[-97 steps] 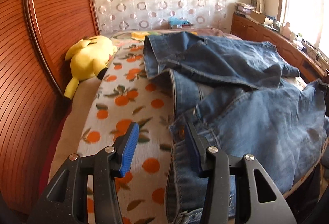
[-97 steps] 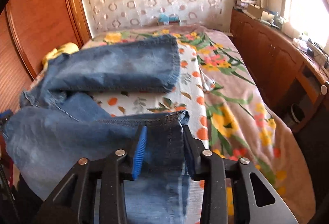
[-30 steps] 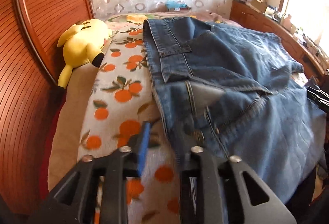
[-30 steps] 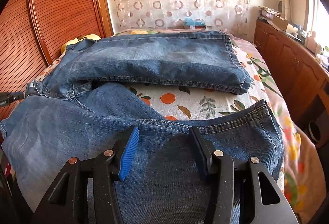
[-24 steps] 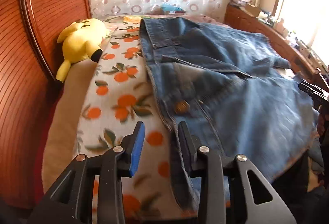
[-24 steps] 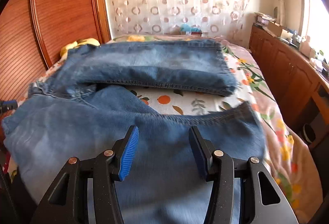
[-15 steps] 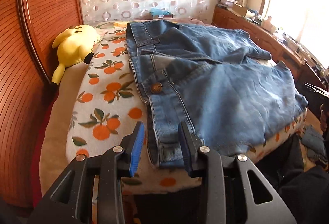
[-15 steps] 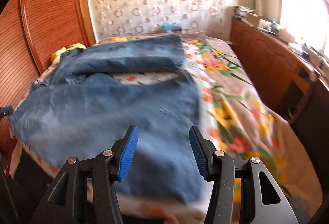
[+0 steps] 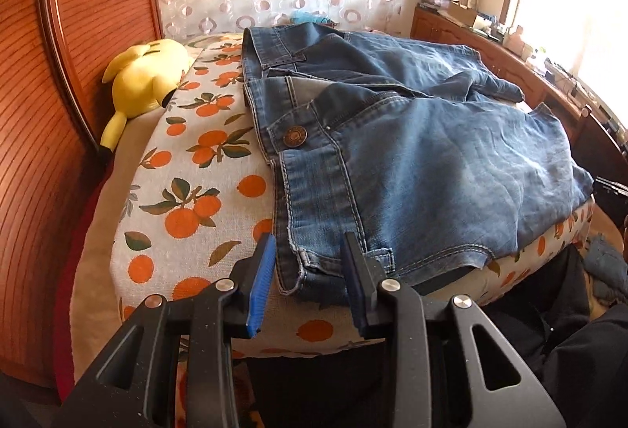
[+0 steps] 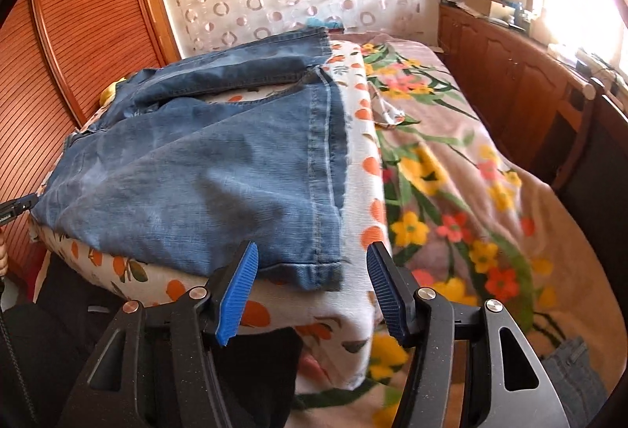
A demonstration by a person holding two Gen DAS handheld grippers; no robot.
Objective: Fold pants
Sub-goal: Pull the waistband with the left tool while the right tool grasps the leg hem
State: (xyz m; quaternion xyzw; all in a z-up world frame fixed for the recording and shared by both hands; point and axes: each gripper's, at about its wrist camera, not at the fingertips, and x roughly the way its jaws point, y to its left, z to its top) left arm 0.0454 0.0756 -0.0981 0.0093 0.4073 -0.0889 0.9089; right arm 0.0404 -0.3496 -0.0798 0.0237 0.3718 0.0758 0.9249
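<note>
While the jeans lie spread near the front edge of the bed, on the orange-print cloth, both grippers hover at that edge with nothing clamped. The left gripper frames the waistband corner with its jaws narrowly parted, pads clear of the denim. The right gripper has just been opening and stands wide around the leg hem, which lies between the pads untouched. Judging from the two legs still lying side by side, the next fold likely means laying one leg over the other. To do it well, bite each corner deep enough to catch both fabric layers, lift evenly so the cloth stays taut, and match hem to hem. A shallow pinch could slip, and the near edge may slide off the bed.
</note>
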